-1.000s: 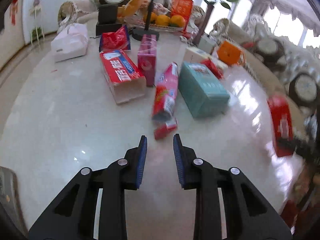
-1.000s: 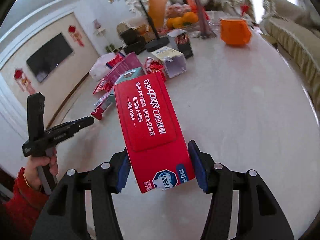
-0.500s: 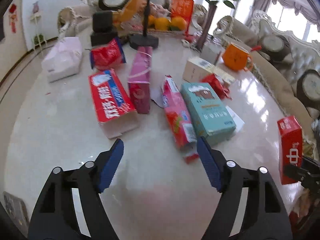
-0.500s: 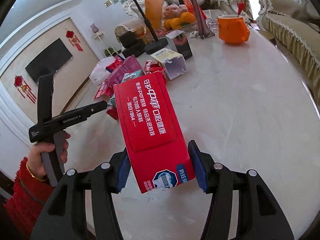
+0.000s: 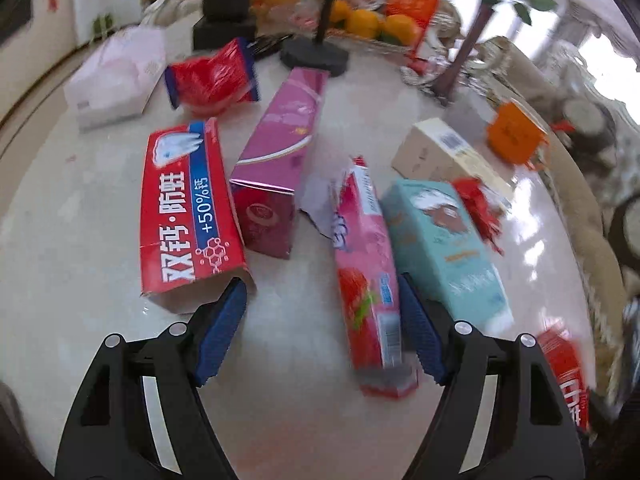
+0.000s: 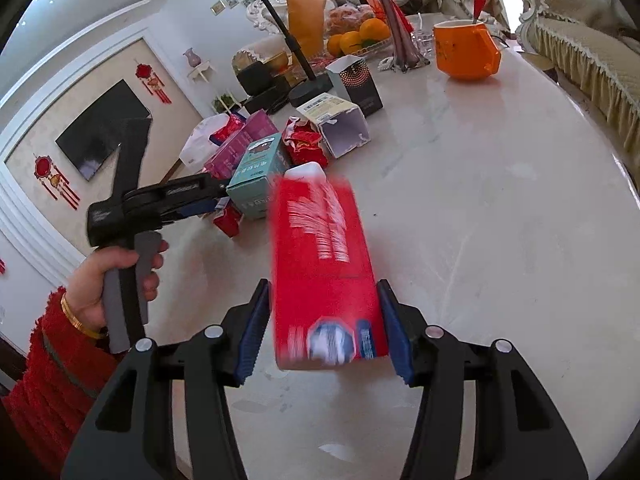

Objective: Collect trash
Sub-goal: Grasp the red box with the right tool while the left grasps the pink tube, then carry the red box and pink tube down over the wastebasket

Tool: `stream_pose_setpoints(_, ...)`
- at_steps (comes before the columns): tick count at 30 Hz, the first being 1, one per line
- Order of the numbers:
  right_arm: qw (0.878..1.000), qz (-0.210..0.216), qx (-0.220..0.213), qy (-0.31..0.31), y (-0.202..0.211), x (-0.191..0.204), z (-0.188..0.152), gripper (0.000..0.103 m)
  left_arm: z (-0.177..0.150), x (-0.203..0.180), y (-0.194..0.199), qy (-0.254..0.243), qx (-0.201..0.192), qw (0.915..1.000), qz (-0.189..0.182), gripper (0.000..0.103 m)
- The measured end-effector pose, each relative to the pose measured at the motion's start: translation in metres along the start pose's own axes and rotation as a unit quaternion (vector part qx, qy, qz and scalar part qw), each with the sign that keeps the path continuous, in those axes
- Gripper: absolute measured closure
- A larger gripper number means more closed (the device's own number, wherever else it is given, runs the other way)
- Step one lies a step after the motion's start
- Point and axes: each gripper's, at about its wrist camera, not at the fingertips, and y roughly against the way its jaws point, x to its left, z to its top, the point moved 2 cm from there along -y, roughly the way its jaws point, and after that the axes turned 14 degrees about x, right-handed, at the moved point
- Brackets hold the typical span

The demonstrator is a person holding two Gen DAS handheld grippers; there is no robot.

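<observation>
Right now the left gripper (image 5: 322, 326) hangs low over the pale marble tabletop (image 5: 80, 248) with its blue fingers (image 5: 222, 326) spread wide and pressing on nothing. Between them lies the near end of a pink strawberry-printed box (image 5: 366, 276), close against the inner face of the finger on the picture's right; whether they touch I cannot tell. Taking that pink box as the marker: a teal carton (image 5: 444, 248) lies just beside it on the right, a magenta box (image 5: 276, 168) and a red toothpaste box (image 5: 186, 208) lie to its left, and a red wrapper (image 5: 212, 76) sits beyond those.

The right gripper (image 6: 324, 328) has a large red box (image 6: 322, 264) between its fingers. Its jaws have just been closing a little; the box looks blurred, and a thin gap shows at the left finger (image 6: 254, 330), so a firm grip cannot be told. An orange mug (image 6: 466, 52) stands well beyond the pink box.
</observation>
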Motion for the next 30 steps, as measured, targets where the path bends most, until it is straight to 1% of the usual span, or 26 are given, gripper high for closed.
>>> stream_pose_setpoints(1,1.000,0.002,0.000,0.000,0.001,-0.001,0.001,0.054,0.004,-0.001,-0.001,0.001,-0.007,0.9999,0.012,0.028)
stream_pose_setpoints(4,1.000,-0.003,-0.002,0.004,0.002,-0.002,0.003,0.054,0.011,-0.005,-0.007,-0.008,-0.009,0.9991,0.040,0.028)
stream_pose_setpoints(5,1.000,-0.009,-0.001,0.006,0.001,-0.002,0.005,0.054,0.012,-0.006,-0.008,-0.012,-0.010,0.9990,0.042,0.028)
stream_pose_setpoints(6,1.000,-0.014,0.000,0.009,0.000,-0.001,0.006,0.054,0.013,-0.006,-0.008,-0.016,-0.013,0.9989,0.043,0.032)
stream_pose_setpoints(7,1.000,-0.015,0.004,0.011,-0.001,-0.001,0.009,0.054,0.013,-0.006,-0.008,-0.019,-0.014,0.9985,0.050,0.048)
stream_pose_setpoints(8,1.000,-0.017,0.009,0.016,-0.003,0.000,0.011,0.054,0.014,-0.005,-0.006,-0.024,-0.013,0.9990,0.037,0.057)
stream_pose_setpoints(9,0.999,-0.024,0.017,0.027,-0.006,0.003,0.015,0.053,0.014,-0.005,-0.006,-0.026,-0.009,0.9990,0.034,0.067)
stream_pose_setpoints(10,0.999,-0.031,0.021,0.032,-0.009,0.004,0.017,0.053,0.013,-0.003,-0.005,-0.026,-0.007,0.9991,0.034,0.072)
stream_pose_setpoints(14,0.996,-0.051,0.043,0.052,-0.024,0.007,0.029,0.051,0.013,-0.001,-0.006,-0.037,-0.006,0.9986,0.037,0.076)
stream_pose_setpoints(15,0.995,-0.060,0.055,0.061,-0.030,0.010,0.032,0.051,0.012,-0.001,-0.006,-0.039,-0.008,0.9985,0.037,0.077)
stream_pose_setpoints(17,0.992,-0.086,0.063,0.074,-0.038,0.013,0.035,0.051,0.010,-0.001,-0.005,-0.043,-0.010,0.9983,0.037,0.078)
stream_pose_setpoints(18,0.990,-0.099,0.061,0.086,-0.040,0.017,0.037,0.051,0.007,0.000,-0.004,-0.045,-0.010,0.9985,0.030,0.078)
stream_pose_setpoints(19,0.988,-0.110,0.064,0.093,-0.044,0.020,0.038,0.058,0.005,0.003,-0.003,-0.042,-0.009,0.9990,0.012,0.078)
stream_pose_setpoints(20,0.987,-0.114,0.064,0.092,-0.045,0.021,0.039,0.058,0.003,0.006,-0.001,-0.037,-0.010,0.9993,0.000,0.079)
stream_pose_setpoints(22,0.988,-0.106,0.063,0.089,-0.043,0.026,0.036,0.058,-0.004,0.014,0.005,-0.028,-0.014,0.9992,-0.026,0.081)
stream_pose_setpoints(23,0.988,-0.106,0.058,0.092,-0.041,0.029,0.033,0.059,-0.009,0.020,0.010,-0.026,-0.017,0.9985,-0.045,0.081)
stream_pose_setpoints(24,0.989,-0.105,0.049,0.094,-0.037,0.032,0.030,0.059,-0.013,0.023,0.014,-0.026,-0.019,0.9981,-0.053,0.082)
stream_pose_setpoints(25,0.991,-0.095,0.037,0.085,-0.031,0.034,0.027,0.058,-0.018,0.026,0.019,-0.027,-0.024,0.9973,-0.063,0.082)
stream_pose_setpoints(27,0.996,-0.064,0.011,0.067,-0.015,0.035,0.022,0.059,-0.033,0.032,0.036,-0.033,-0.036,0.9949,-0.088,0.082)
stream_pose_setpoints(28,0.998,-0.036,-0.001,0.055,-0.003,0.035,0.018,0.058,-0.038,0.033,0.042,-0.037,-0.042,0.9940,-0.094,0.082)
stream_pose_setpoints(30,0.999,0.002,-0.027,0.040,0.018,0.036,0.011,0.058,-0.059,0.037,0.065,-0.052,-0.061,0.9908,-0.109,0.082)
